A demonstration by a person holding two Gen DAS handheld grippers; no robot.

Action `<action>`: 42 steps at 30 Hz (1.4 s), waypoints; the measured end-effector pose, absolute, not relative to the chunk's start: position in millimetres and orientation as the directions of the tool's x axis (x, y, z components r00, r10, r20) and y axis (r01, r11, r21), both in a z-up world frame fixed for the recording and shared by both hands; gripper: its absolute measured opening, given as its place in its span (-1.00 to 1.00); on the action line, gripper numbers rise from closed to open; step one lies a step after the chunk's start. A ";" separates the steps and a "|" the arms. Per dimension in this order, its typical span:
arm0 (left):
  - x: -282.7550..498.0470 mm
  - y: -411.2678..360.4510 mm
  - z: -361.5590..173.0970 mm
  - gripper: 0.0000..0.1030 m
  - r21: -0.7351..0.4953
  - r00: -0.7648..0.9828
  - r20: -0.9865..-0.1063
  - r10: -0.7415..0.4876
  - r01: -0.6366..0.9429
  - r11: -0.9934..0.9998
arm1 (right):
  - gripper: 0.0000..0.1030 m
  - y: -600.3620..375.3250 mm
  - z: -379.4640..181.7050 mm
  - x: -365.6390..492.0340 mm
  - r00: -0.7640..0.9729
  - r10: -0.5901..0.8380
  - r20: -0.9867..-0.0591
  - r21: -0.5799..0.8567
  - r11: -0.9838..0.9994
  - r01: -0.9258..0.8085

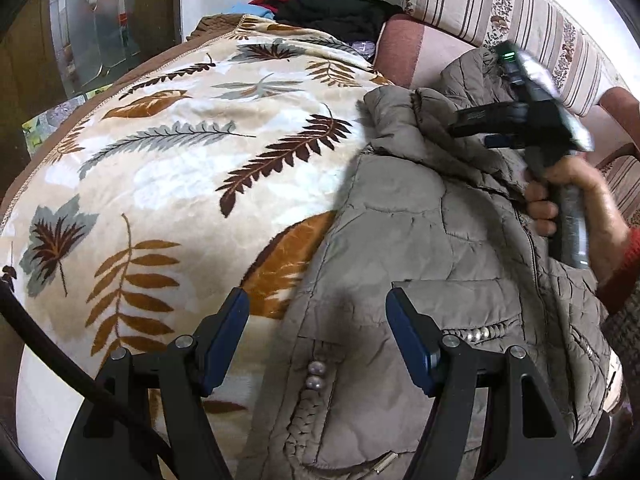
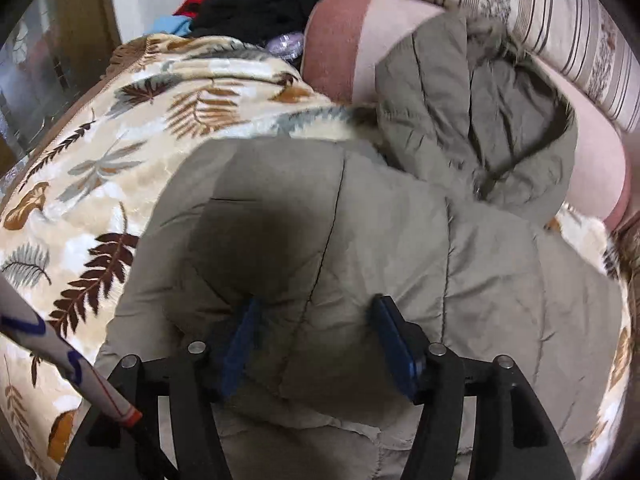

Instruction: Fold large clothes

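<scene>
- My left gripper (image 1: pixel 318 338) hovers over the lower front of the jacket (image 1: pixel 420 248), its blue pads spread wide with nothing between them.
- Below it I see a pocket edged with a braided trim and a few silver beads (image 1: pixel 315 375).
- My right gripper (image 2: pixel 314 340) is also apart, its pads set on either side of a quilted panel of the jacket; I cannot tell whether they touch the fabric.
- From my left wrist view the right gripper (image 1: pixel 472 130) shows up blurred above the jacket's collar area, with my right hand (image 1: pixel 576 200) wrapped around its handle.
- The grey-brown padded jacket lies spread on a leaf-patterned blanket (image 1: pixel 180 160) that covers the bed.
- Its hood (image 2: pixel 480 120), edged with fur, rests toward a pink bolster (image 2: pixel 344 40) near a striped cushion (image 2: pixel 540 12).
- A heap of black, red and blue clothes (image 1: pixel 332 8) sits at the far end of the blanket.
</scene>
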State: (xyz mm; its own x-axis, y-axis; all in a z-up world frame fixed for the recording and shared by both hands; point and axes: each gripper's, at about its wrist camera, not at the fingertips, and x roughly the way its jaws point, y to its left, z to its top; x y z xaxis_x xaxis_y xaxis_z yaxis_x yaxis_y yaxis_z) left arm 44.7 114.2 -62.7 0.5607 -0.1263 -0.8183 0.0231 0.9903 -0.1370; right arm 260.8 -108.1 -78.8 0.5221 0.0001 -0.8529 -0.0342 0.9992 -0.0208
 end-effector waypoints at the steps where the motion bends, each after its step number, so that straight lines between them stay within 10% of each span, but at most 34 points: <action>1: 44.5 113.8 -62.0 0.36 -0.133 0.560 -0.819 -0.123 0.022 0.991 | 0.27 -113.1 -73.3 256.1 0.531 0.018 -0.847 0.002 1.000 -0.030; 21: 56.3 95.5 -75.4 0.36 -0.090 0.504 -0.856 -0.114 0.073 0.993 | 0.69 -357.5 -61.3 -5.5 0.441 -0.163 -0.883 0.006 0.934 0.358; 31: 64.8 87.7 -110.1 0.51 -0.217 0.385 -0.889 -0.246 0.118 0.969 | 0.69 -402.5 -123.7 -49.0 0.419 0.051 -0.907 0.252 0.862 0.439; 33: 61.9 83.5 -109.7 0.15 -0.214 0.372 -0.895 -0.247 0.130 0.968 | 0.53 -401.2 -126.8 -49.8 0.441 0.052 -0.896 0.263 0.861 0.434; 35: 56.1 77.6 -106.9 -0.14 -0.202 0.360 -0.901 -0.243 0.149 0.968 | -0.30 -400.4 -127.8 -48.5 0.444 0.084 -0.892 0.283 0.869 0.406; 37: 49.9 73.4 -102.7 -0.31 -0.194 0.354 -0.904 -0.238 0.157 0.968 | -0.62 -403.4 -122.9 -54.6 0.454 0.132 -0.881 0.332 0.856 0.395; 42: 25.4 66.9 -94.8 -0.38 -0.112 0.359 -0.917 -0.173 0.183 0.977 | -0.74 -403.0 -113.0 -77.3 0.456 0.122 -0.882 0.323 0.860 0.395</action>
